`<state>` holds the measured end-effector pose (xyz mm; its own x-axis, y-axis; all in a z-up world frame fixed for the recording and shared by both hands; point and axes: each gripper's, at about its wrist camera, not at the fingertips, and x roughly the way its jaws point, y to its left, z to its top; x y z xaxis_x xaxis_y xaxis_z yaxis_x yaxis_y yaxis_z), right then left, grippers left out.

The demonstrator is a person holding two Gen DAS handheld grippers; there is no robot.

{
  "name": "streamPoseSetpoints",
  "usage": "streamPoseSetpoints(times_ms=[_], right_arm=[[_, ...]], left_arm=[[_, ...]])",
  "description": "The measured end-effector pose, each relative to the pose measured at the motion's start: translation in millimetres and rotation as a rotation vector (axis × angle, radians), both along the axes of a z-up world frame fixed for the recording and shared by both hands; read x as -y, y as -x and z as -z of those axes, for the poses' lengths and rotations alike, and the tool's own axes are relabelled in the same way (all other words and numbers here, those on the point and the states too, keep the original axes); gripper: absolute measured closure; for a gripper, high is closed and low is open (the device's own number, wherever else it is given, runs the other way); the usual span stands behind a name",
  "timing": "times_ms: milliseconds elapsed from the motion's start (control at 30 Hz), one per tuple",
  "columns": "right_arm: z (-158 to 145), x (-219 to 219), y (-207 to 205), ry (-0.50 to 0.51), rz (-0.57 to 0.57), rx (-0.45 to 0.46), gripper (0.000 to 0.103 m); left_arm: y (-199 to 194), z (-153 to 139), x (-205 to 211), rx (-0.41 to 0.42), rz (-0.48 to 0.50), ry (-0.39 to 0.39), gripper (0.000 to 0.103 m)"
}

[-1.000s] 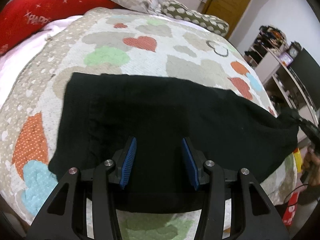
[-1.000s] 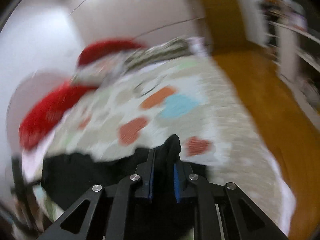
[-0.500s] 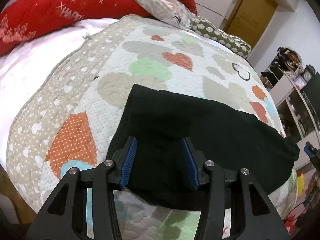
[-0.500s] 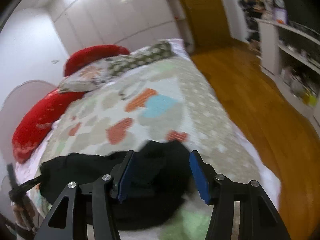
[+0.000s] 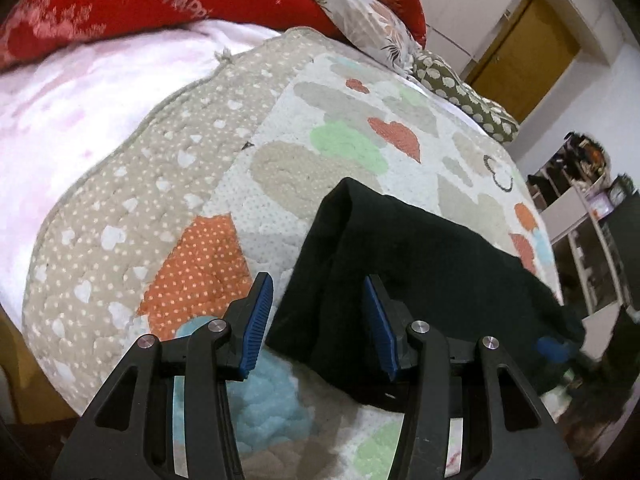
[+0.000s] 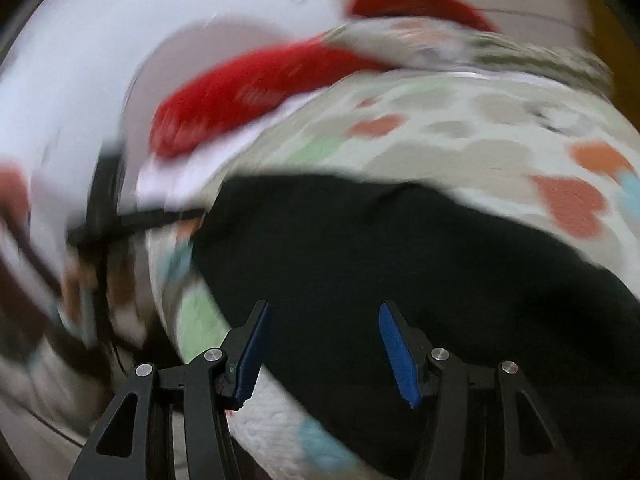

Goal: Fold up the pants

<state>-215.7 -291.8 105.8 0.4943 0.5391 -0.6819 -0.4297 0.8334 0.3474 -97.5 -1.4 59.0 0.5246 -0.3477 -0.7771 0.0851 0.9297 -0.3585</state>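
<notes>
Black pants [image 5: 420,264] lie folded on the heart-patterned quilt [image 5: 192,184], near the bed's front edge. My left gripper [image 5: 318,322] is open and empty, just above the pants' left end, its fingers either side of the near corner. In the blurred right wrist view the pants [image 6: 380,248] fill the middle. My right gripper [image 6: 324,348] is open and empty over their near edge. The other gripper [image 6: 108,216] shows as a dark blur at the left there.
Red pillows [image 5: 132,4], a floral pillow [image 5: 360,20] and a dotted pillow [image 5: 464,96] lie at the bed's head. A pink sheet [image 5: 68,112] lies left of the quilt. A wooden door [image 5: 524,52] and shelves [image 5: 588,220] stand at the right.
My right gripper let go of the pants' end and opened, then swung left over the pants. My left gripper stayed open and moved toward the pants' left end.
</notes>
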Motion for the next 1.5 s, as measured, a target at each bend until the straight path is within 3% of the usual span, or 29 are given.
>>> streamPoseSetpoints(times_ms=[133,300,433,533,600,700,733,967,1067,1133,1233,1300,1400,1500], right_arm=[[9.0,-48.2,7.4,0.029,-0.124,0.045,0.049],[23.8,-81.8,8.1,0.202,-0.117,0.122,0.054],[25.3,-81.3,4.1,0.213,-0.102,0.14,0.055],[22.5,-78.3,-1.1,0.173,-0.092,0.123,0.066],[19.3,-71.1,-8.1,0.09,-0.085,0.085,0.086],[14.2,-59.7,-19.3,-0.025,-0.074,0.018,0.094],[12.4,-58.5,-20.0,-0.044,-0.076,0.006,0.094],[-1.8,-73.9,-17.7,-0.126,-0.148,-0.031,0.095],[3.7,-91.0,-15.5,-0.035,-0.14,0.003,0.095],[16.6,-92.6,-18.4,-0.02,-0.128,-0.025,0.095],[18.5,-80.5,-15.0,-0.098,-0.114,-0.073,0.083],[10.7,-67.9,-7.5,-0.103,-0.105,-0.081,0.062],[-3.2,-31.0,8.1,-0.116,-0.036,-0.045,0.058],[-12.3,24.2,11.9,-0.096,0.134,-0.011,0.058]], left_arm=[[0.7,2.1,6.3,-0.018,0.032,0.027,0.056],[1.8,8.0,17.6,-0.022,0.048,-0.015,0.056],[0.6,8.2,19.9,-0.002,0.052,-0.011,0.056],[-3.6,10.9,22.9,0.01,0.055,-0.021,0.056],[-6.7,11.1,23.7,0.017,0.052,-0.031,0.072],[-12.2,7.1,15.3,0.022,0.039,0.012,0.091],[-14.1,5.9,12.1,0.014,0.043,0.041,0.092],[-5.5,-15.0,3.9,0.068,0.04,0.029,0.093],[-0.2,-25.3,6.9,0.106,0.04,-0.025,0.093],[2.1,-28.1,11.2,0.114,0.051,-0.036,0.093],[6.4,-32.7,25.0,0.142,0.049,-0.106,0.093],[8.5,-35.5,34.7,0.159,0.056,-0.134,0.093],[10.5,-36.4,50.7,0.177,0.1,-0.14,0.093],[8.6,-30.2,67.9,0.181,0.128,-0.182,0.093]])
